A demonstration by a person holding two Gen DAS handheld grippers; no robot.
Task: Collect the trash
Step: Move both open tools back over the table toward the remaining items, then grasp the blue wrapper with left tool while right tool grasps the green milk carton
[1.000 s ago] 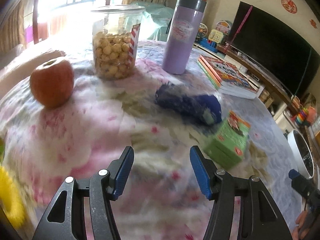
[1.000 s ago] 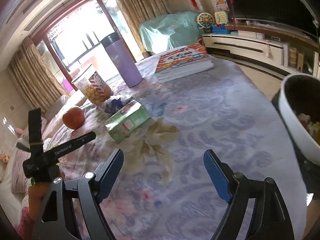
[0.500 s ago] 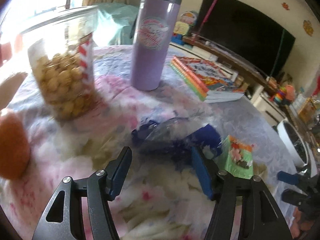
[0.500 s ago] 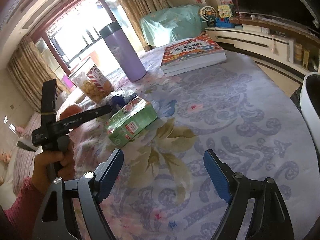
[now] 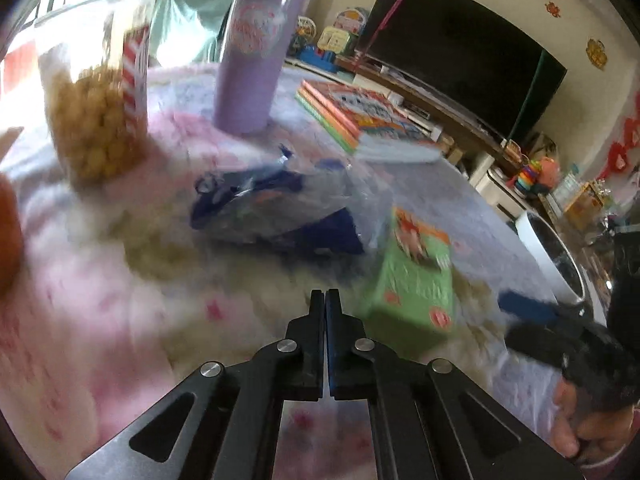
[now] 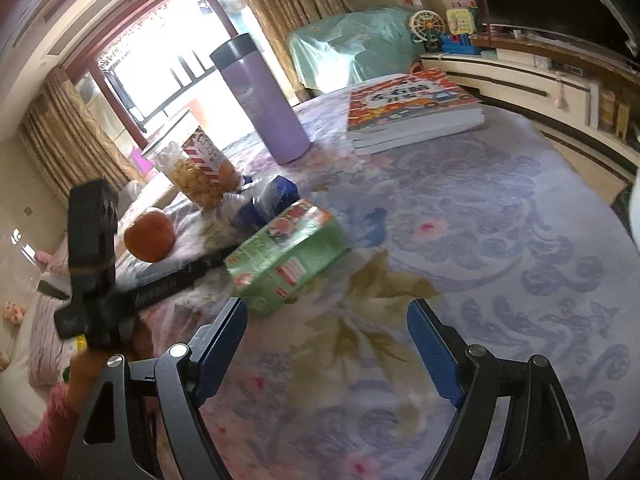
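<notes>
A crumpled blue and clear wrapper (image 5: 276, 216) (image 6: 264, 200) lies on the flowered tablecloth, with a green drink carton (image 5: 416, 280) (image 6: 288, 248) on its side just right of it. My left gripper (image 5: 325, 294) is shut, its fingers pressed together right at the wrapper's near edge. Blur hides whether any film is pinched. My right gripper (image 6: 328, 344) stands open over bare cloth, a little short of the carton, with nothing between its fingers.
Behind the wrapper stand a clear jar of snacks (image 5: 96, 120) and a purple flask (image 5: 256, 52); a stack of books (image 5: 372, 120) lies to the right. An apple (image 6: 150, 240) sits left. A white bin (image 5: 560, 248) stands beyond the table's right edge.
My left gripper came forward and down to the wrapper and its jaws snapped together. My right gripper slid closer to the green carton, still open.
</notes>
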